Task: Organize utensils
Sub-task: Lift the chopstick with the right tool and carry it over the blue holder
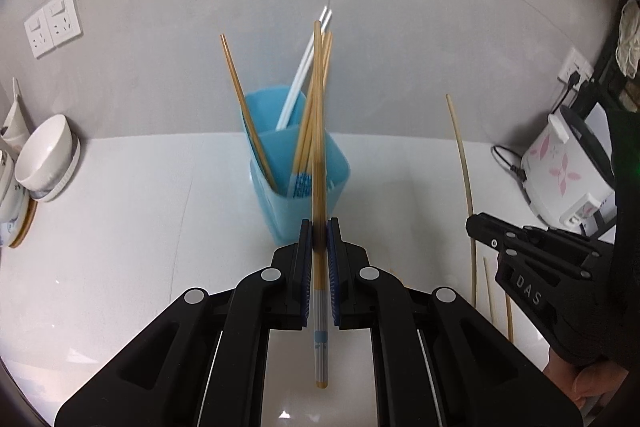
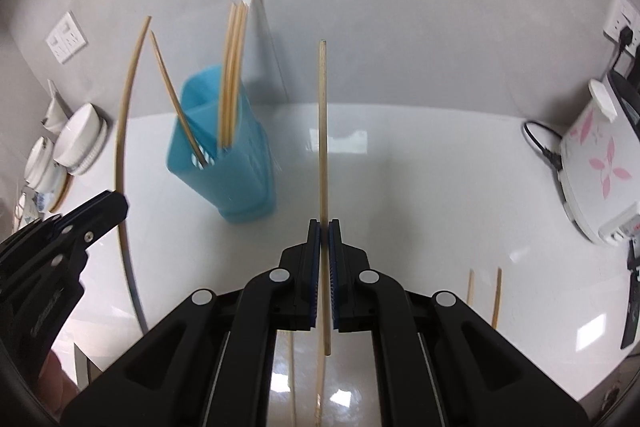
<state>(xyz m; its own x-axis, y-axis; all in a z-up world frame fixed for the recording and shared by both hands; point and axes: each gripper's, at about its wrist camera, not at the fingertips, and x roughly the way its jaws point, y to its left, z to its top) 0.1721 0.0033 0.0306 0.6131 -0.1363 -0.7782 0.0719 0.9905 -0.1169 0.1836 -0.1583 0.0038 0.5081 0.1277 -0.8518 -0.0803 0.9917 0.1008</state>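
A blue utensil holder (image 1: 298, 183) stands on the white counter with several wooden chopsticks and white ones in it; it also shows in the right wrist view (image 2: 224, 155). My left gripper (image 1: 320, 231) is shut on a brown chopstick (image 1: 318, 131) with a grey patterned end, held upright just in front of the holder. My right gripper (image 2: 324, 231) is shut on a pale wooden chopstick (image 2: 322, 131), upright, to the right of the holder. The right gripper also shows in the left wrist view (image 1: 480, 223), with its chopstick (image 1: 464, 167).
Stacked white bowls (image 1: 44, 155) sit at the left by the wall. A white rice cooker with pink flowers (image 2: 596, 163) stands at the right with its cord. Loose chopsticks (image 2: 484, 295) lie on the counter at the front right. Wall sockets (image 1: 52, 23) are behind.
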